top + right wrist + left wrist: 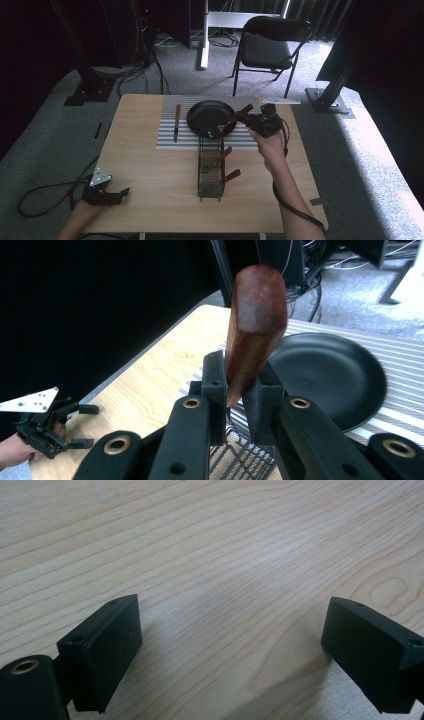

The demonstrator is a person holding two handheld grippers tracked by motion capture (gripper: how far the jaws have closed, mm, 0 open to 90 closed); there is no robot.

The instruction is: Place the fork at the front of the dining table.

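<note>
My right gripper (241, 119) is shut on a wooden-handled utensil (231, 121), held tilted above the near edge of the black plate (199, 111). Its metal end dips toward the wire basket (210, 186). In the right gripper view the brown handle (256, 320) stands up between the pads of my right gripper (239, 392), with the plate (335, 375) behind. My left gripper (119, 193) rests at the table's front left corner. It stands open (230, 645) over bare wood (225, 550).
A wooden-handled knife (176, 122) lies on the striped mat (167, 137) left of the plate. Two more wooden-handled utensils (223, 154) (231, 175) lean in the basket. A folding chair (270, 47) stands beyond the table. My left gripper (47, 427) appears far off.
</note>
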